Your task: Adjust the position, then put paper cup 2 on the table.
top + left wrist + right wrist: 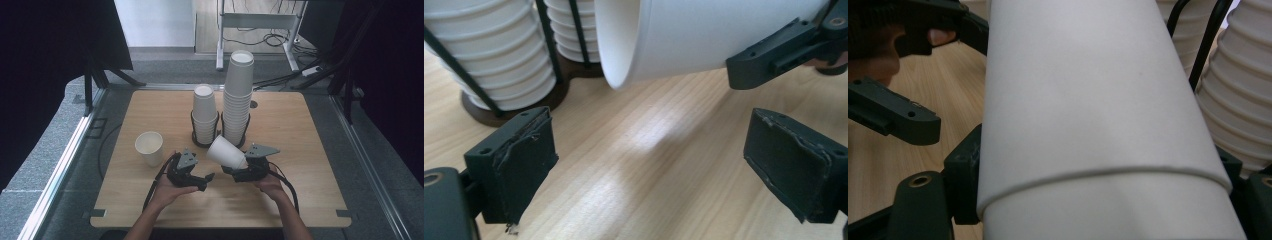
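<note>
Square light-wood table [300, 150] on grey carpet, white desk frame and cables behind. Near its middle, two stacks of white ribbed paper cups [238, 95] in black wire holders; single white cup [149, 148] upright at left. Right gripper [239, 165] pinching tilted white paper cup [226, 152] just before the stacks; left gripper [202, 180] spread, holding nothing.

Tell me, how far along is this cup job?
Done: one cup stands alone, upright, on the table. In hand: the right gripper holds nested cups sideways; the left gripper waits open beside it. Left: both stacks, the taller and the shorter.
</note>
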Demonstrator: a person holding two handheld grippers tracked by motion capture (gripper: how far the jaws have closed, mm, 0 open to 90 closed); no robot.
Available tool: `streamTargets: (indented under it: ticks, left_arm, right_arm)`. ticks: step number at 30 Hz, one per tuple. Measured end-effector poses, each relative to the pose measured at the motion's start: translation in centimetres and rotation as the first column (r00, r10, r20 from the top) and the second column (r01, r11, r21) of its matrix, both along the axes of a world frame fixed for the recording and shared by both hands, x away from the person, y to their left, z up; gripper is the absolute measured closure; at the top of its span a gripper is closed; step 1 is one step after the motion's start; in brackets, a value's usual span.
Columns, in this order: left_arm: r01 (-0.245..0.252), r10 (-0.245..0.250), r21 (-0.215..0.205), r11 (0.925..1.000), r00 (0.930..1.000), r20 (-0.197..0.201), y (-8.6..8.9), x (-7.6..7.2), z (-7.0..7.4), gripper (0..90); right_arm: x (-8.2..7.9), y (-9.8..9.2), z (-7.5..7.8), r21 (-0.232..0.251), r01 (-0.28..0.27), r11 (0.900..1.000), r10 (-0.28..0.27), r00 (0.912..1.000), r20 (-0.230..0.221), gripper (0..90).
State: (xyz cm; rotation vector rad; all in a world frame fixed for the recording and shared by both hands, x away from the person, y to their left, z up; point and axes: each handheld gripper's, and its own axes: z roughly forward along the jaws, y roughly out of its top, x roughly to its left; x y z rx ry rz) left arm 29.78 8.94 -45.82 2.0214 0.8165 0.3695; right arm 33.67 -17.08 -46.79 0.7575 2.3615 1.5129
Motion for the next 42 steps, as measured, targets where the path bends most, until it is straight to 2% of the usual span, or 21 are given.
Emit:
streamTargets:
  ticks: [5,8,13,18,21,31,37,41,42]
  left_arm:
    - [-0.013,0.013,-0.016,0.9998,0.9999,-0.006,0.3,0.1,-0.1,6.5]
    - [-0.020,0.020,-0.022,0.9995,0.9997,-0.017,0.4,0.2,-0.3,6.5]
    - [-0.025,0.024,-0.028,0.9993,0.9990,-0.038,0.5,0.3,-0.9,6.6]
    - [-0.022,0.019,-0.054,0.9983,0.9982,-0.057,0.4,0.3,-1.2,6.6]
    - [-0.026,0.022,-0.070,0.9972,0.9977,-0.064,0.5,0.3,-1.2,6.6]
    - [-0.028,0.014,-0.137,0.9902,0.9950,-0.098,0.7,0.5,-1.2,6.6]
    - [-0.026,-0.001,-0.220,0.9752,0.9925,-0.122,1.0,0.6,-1.0,6.6]
    - [-0.019,-0.023,-0.289,0.9573,0.9898,-0.141,1.1,0.7,-0.9,6.6]
    - [-0.014,-0.033,-0.310,0.9505,0.9890,-0.144,1.2,0.7,-0.9,6.6]
  right_arm:
    - [-0.4,-0.3,-0.3,0.075,-0.008,0.997,0.008,1.0000,0.001,23.2]
    - [-0.5,-0.3,-0.4,0.087,0.005,0.996,-0.006,0.9999,0.011,23.2]
    - [-0.7,-0.6,-1.0,0.134,0.026,0.991,-0.029,0.9993,0.022,23.2]
    - [-1.0,-0.8,-1.2,0.213,0.022,0.977,-0.027,0.9994,0.021,23.2]
    - [-1.2,-0.7,-1.2,0.208,0.020,0.978,-0.027,0.9993,0.027,23.2]
    - [-1.6,-0.5,-1.2,0.233,0.014,0.972,-0.028,0.9980,0.056,23.2]
    - [-1.9,-0.3,-1.5,0.256,0.013,0.967,-0.031,0.9975,0.064,23.2]
    - [-2.1,-0.1,-1.5,0.269,0.004,0.963,-0.025,0.9970,0.074,23.1]
    - [-2.1,-0.1,-1.5,0.275,0.001,0.961,-0.022,0.9970,0.074,23.1]
